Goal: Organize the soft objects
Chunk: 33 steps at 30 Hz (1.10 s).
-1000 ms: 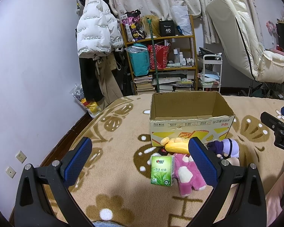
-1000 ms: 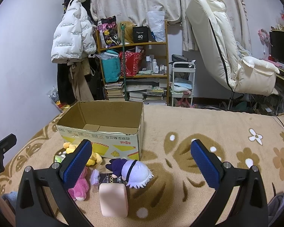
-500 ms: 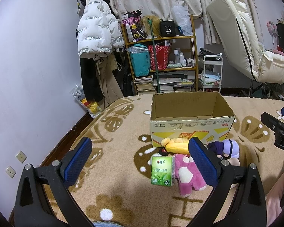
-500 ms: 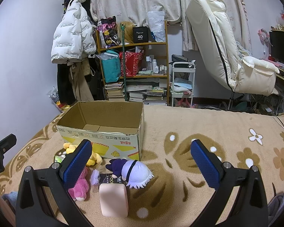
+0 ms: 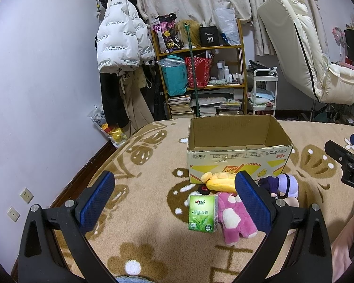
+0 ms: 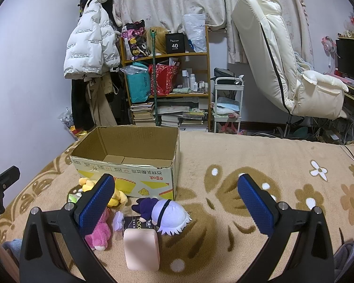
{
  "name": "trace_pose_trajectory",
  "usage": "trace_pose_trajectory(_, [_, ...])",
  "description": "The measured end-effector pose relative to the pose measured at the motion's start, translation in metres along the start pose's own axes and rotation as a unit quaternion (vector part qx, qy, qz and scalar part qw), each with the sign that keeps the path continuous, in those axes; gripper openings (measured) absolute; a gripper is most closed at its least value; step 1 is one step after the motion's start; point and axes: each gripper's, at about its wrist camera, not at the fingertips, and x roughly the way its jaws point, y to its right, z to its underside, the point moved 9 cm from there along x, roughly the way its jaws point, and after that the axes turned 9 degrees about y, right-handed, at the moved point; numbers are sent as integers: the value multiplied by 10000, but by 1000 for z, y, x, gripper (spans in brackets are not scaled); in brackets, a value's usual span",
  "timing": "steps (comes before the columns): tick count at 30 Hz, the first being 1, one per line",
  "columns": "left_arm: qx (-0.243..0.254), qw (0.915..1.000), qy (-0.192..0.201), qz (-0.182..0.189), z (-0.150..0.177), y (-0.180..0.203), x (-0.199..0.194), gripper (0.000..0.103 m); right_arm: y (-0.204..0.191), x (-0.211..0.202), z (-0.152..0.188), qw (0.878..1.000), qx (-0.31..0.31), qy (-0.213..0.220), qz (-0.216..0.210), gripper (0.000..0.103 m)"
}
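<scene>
An open, empty cardboard box (image 5: pixel 236 158) (image 6: pixel 127 169) stands on a tan flowered blanket. In front of it lie a yellow plush (image 5: pixel 220 181) (image 6: pixel 114 195), a pink plush (image 5: pixel 231 219) (image 6: pixel 99 231), a purple-and-white doll (image 5: pixel 280 185) (image 6: pixel 167 214), a green tissue pack (image 5: pixel 203 213) and a pale pink block (image 6: pixel 141 247). My left gripper (image 5: pixel 174 202) hovers open just short of the tissue pack. My right gripper (image 6: pixel 177 205) is open above the doll and the pink block. Neither holds anything.
The blanket (image 6: pixel 259 165) stretches to the right of the box. Beyond the bed stand a cluttered shelf (image 5: pixel 200 70), a white jacket (image 5: pixel 120 44) on a rack, a small cart (image 6: pixel 227 103) and a cream recliner (image 6: pixel 283 66). The wall (image 5: pixel 35 94) lies close on the left.
</scene>
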Motion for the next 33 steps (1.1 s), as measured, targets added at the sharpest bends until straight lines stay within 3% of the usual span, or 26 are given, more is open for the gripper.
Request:
trace_pose_trajectory(27, [-4,10000,3,-7,0,0,0,101,3,1,1,10000,5,1,-3,103])
trace_pose_trajectory(33, [48,9998,-164,-66,3,0,6,101,0,3,1,9999,-22,-96,-30,103])
